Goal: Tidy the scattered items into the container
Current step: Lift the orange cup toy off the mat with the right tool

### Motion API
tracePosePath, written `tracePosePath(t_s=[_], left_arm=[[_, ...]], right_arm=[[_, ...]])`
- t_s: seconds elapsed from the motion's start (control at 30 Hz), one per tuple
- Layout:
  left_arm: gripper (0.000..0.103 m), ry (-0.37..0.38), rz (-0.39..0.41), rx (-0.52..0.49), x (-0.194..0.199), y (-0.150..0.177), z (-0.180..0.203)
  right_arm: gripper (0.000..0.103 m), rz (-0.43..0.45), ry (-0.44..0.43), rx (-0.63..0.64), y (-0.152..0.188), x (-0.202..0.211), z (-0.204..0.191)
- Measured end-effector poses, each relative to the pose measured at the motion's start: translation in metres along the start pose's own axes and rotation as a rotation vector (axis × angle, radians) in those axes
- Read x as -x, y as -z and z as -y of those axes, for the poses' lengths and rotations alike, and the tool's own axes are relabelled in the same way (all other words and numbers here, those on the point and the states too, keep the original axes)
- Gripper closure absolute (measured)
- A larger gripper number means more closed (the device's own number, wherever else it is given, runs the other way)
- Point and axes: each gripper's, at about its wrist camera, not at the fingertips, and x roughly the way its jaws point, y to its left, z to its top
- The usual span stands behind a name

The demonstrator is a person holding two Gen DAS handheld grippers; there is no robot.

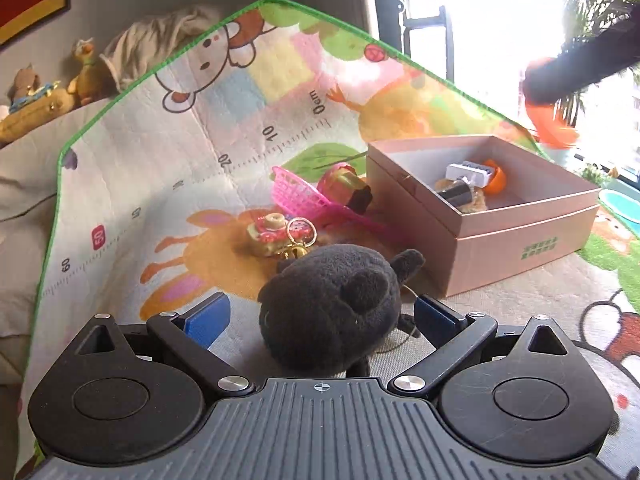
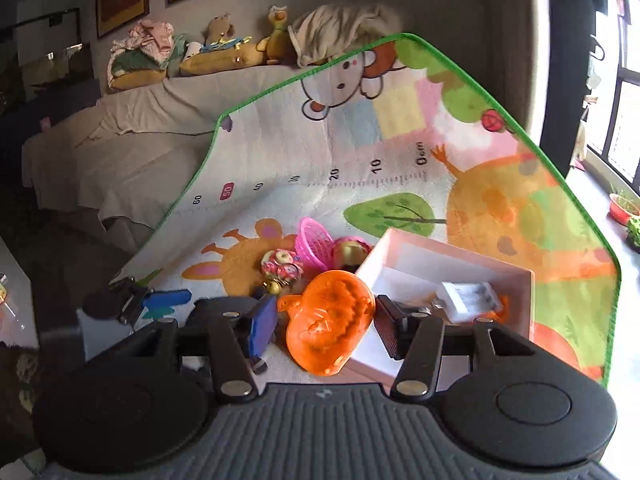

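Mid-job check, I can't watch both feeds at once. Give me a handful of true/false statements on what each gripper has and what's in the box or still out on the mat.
1. The left gripper has a dark plush toy between its open fingers. True.
2. The right gripper is empty. False: an orange mould sits between its fingers.
3. The pink box is empty. False: a white block and other small items lie inside.
4. A pink basket lies on the mat, outside the box. True.
5. The camera keychain is in the box. False: it lies on the mat.
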Motion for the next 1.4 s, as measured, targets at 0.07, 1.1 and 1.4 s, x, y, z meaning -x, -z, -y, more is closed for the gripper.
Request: tracePosePath(t_s=[0.07,1.1,1.4], left_arm=[[0.002,-0.006,-0.014,-0.005,-0.008,-0.001,0.002],[0.019,0.416,-0.064,-0.15,0.082,0.013,0.093],[0.007,0.277,0.007,-0.109,0.084,0.004,0.079]], right_arm=[[0.05,-0.002,0.042,-0.032,0.022,0.016,0.015],[0.012,-0.068,0.213,-0.203,0.172,-0.005,0.051],[0.006,-0.074,0.212,-0.196,0.173,-0.007,0.05]])
